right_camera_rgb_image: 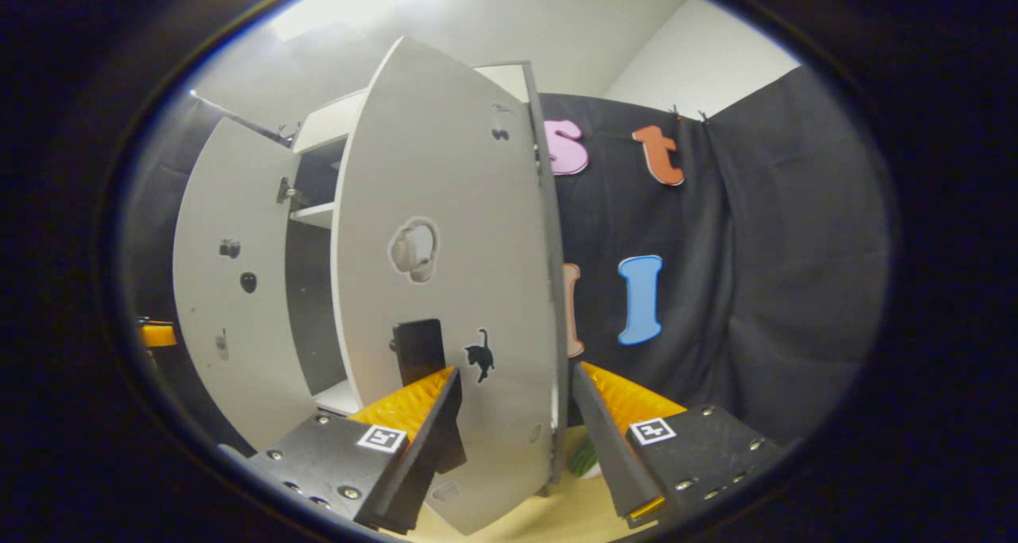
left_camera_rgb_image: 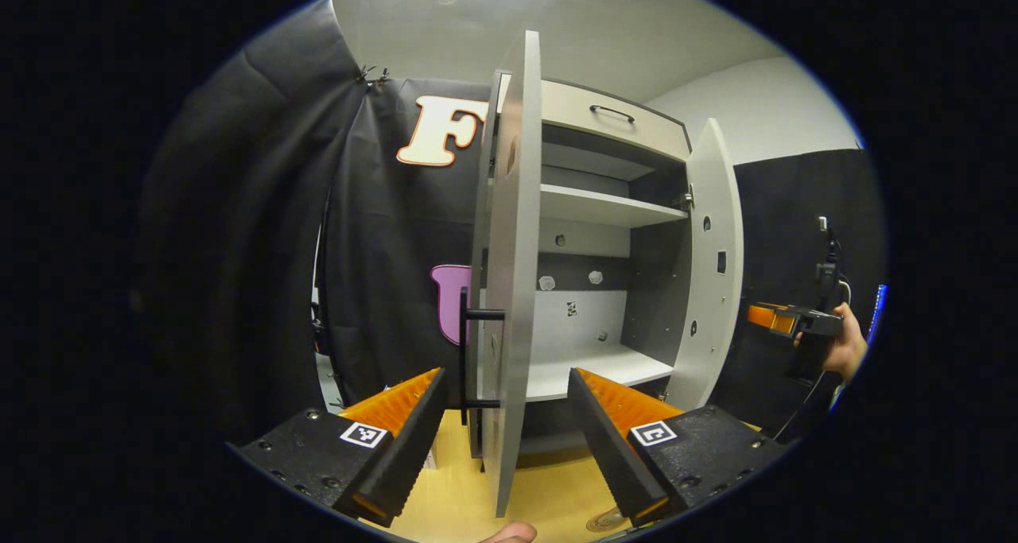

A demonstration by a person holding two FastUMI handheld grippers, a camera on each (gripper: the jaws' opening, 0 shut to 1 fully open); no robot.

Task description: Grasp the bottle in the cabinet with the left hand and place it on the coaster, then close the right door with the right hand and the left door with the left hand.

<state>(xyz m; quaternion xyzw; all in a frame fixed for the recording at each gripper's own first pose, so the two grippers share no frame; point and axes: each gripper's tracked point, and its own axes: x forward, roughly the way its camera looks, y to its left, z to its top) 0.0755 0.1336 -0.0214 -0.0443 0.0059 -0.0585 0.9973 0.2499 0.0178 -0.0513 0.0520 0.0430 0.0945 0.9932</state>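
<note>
So, left gripper (left_camera_rgb_image: 505, 376): lower centre of the left gripper view, fingers spread wide, gripping nothing.
Left door (left_camera_rgb_image: 513, 273): the pale grey cabinet door stands open and edge-on at mid frame. Its lower edge shows in the gap between the spread fingers; whether it touches either finger cannot be told.
Handle (left_camera_rgb_image: 464, 348): a black bar on the left door's outer face, just above the left finger.
Cabinet (left_camera_rgb_image: 612, 207): pale grey with dark inner walls and white shelves, right of centre.
Right door (left_camera_rgb_image: 709, 265): open, at centre right of that view.
Right gripper (right_camera_rgb_image: 515, 372): lower centre of the right gripper view, fingers likewise spread and holding nothing. The right door's free edge (right_camera_rgb_image: 557, 328) stands in the gap between them.
Hand (left_camera_rgb_image: 847, 348): far right of the left gripper view, holding the right gripper.
Table (left_camera_rgb_image: 549, 487): light wood, along the bottom.
Bottle: not clearly made out. A small green thing (right_camera_rgb_image: 584, 457) sits low on the table beside the door's edge, mostly hidden.
Coaster (left_camera_rgb_image: 608, 519): a brownish disc at the bottom edge, partly hidden.
</note>
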